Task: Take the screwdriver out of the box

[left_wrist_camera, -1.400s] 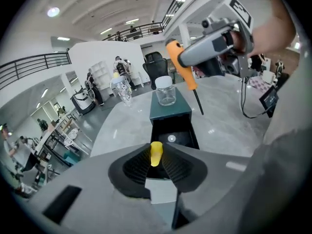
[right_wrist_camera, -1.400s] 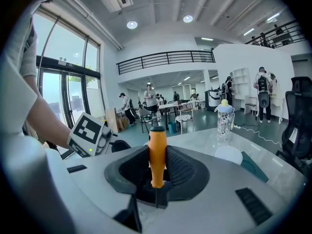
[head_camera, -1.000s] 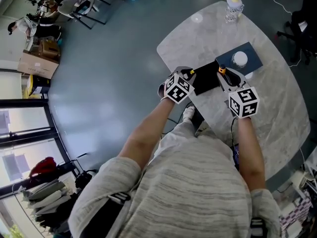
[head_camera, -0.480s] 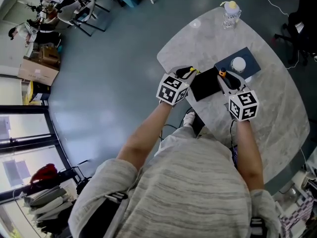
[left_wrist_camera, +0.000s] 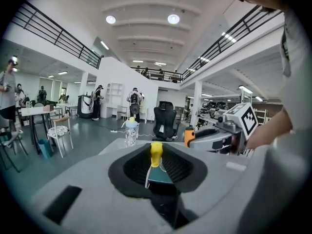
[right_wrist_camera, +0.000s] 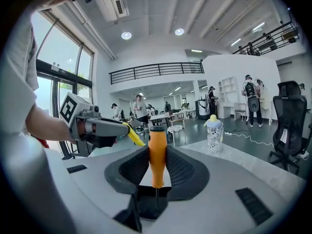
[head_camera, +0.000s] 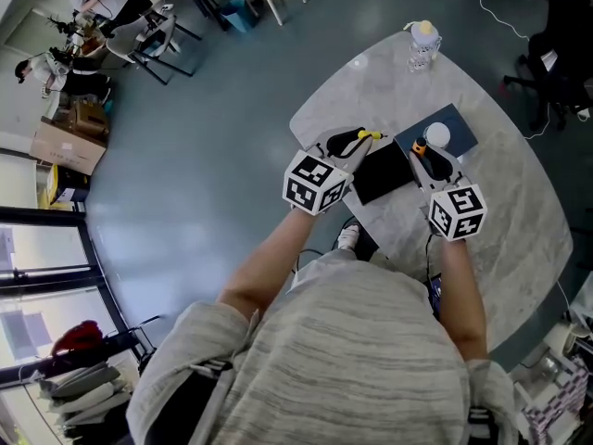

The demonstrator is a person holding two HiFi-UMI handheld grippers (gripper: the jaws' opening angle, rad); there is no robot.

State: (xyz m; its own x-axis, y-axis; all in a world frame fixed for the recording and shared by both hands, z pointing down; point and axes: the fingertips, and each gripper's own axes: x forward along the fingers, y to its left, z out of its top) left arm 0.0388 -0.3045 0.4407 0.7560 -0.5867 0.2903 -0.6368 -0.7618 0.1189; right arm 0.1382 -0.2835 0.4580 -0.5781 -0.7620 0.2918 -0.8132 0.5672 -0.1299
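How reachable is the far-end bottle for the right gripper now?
Probably not to grasp: the right gripper is shut on the orange screwdriver. Otherwise the table toward the bottle looks open.

Oval table (head_camera: 519, 202) with a pale grey, marble-patterned top, standing on a blue-grey floor (head_camera: 204, 137). Three things lie directly on the top. A black box (head_camera: 382, 171), flat and rectangular, sits close to the near edge, toward the table's left end. A dark blue square piece (head_camera: 460, 126) lies just beside the box's far right corner, farther in from that edge. A clear bottle (head_camera: 422, 44) with a yellow cap stands upright near the far edge, well apart from both
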